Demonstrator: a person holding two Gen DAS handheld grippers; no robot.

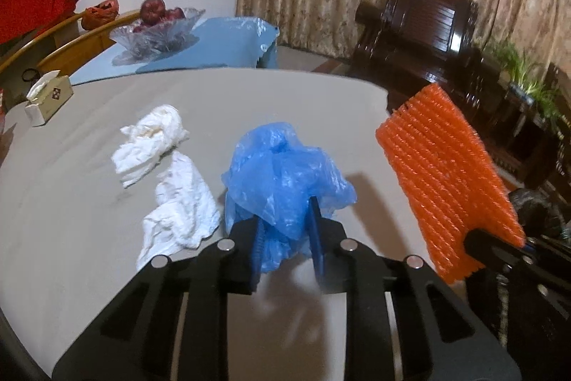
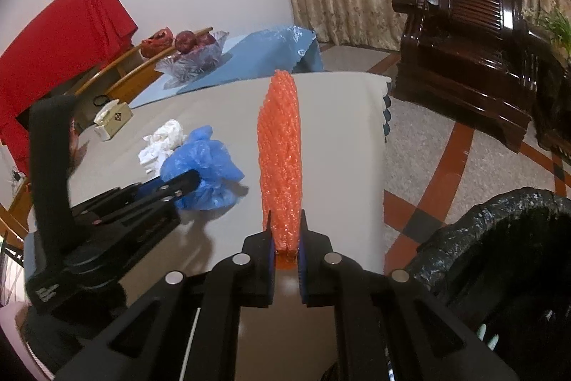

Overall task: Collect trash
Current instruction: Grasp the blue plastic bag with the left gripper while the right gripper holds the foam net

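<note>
My left gripper is shut on a crumpled blue plastic bag, held just above the grey table. It also shows in the right wrist view. My right gripper is shut on the lower edge of an orange foam net sleeve, which stands upright above the table's right side; the sleeve also shows in the left wrist view. Two crumpled white tissues lie on the table left of the blue bag. A bin lined with a black bag stands at the right, below table level.
A tissue box sits at the table's far left. A glass bowl of red fruit stands on a blue-covered table behind. A dark wooden armchair and potted plants are at the right, over tiled floor.
</note>
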